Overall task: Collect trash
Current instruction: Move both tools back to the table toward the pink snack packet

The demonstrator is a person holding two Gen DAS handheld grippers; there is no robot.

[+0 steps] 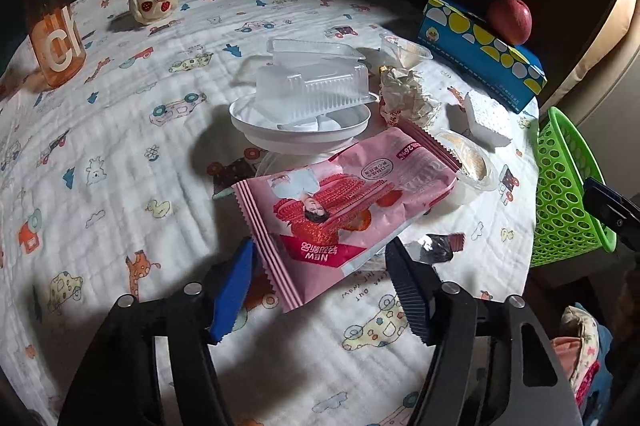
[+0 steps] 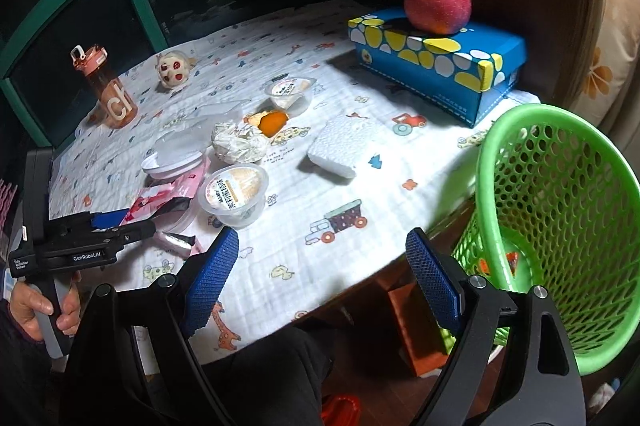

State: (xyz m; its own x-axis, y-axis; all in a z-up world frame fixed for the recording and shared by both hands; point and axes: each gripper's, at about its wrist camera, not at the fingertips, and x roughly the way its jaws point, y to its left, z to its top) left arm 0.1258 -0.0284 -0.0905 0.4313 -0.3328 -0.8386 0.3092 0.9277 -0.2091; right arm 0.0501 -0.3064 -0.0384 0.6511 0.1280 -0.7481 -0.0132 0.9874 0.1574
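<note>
Two jaws of your left gripper (image 1: 320,290) are straddling the near corner of the pink snack wrapper (image 1: 344,210), and the pads are standing just off its edges, not yet pressing, so you are holding nothing. That wrapper is lying on the desk (image 1: 120,130) directly in front of the white plastic plate (image 1: 300,126), its far end resting against the plate's rim and over a clear lid. It is looking like thin, glossy film: very light, limp and slippery, likely to crumple or slide out when you are pinching it. You are best taking it at the crimped, sawtooth seam nearest you, where the layers are doubled and stiffer, and squeezing fully. A small dark foil scrap (image 1: 438,246) is lying just beside the wrapper, on the side away from the plate's centre; be watching that you are not catching it too. Your right gripper (image 2: 322,286) is hanging with its jaws wide and empty, beside the green mesh basket (image 2: 560,226), which is sitting well apart from the plate at the desk's edge.
</note>
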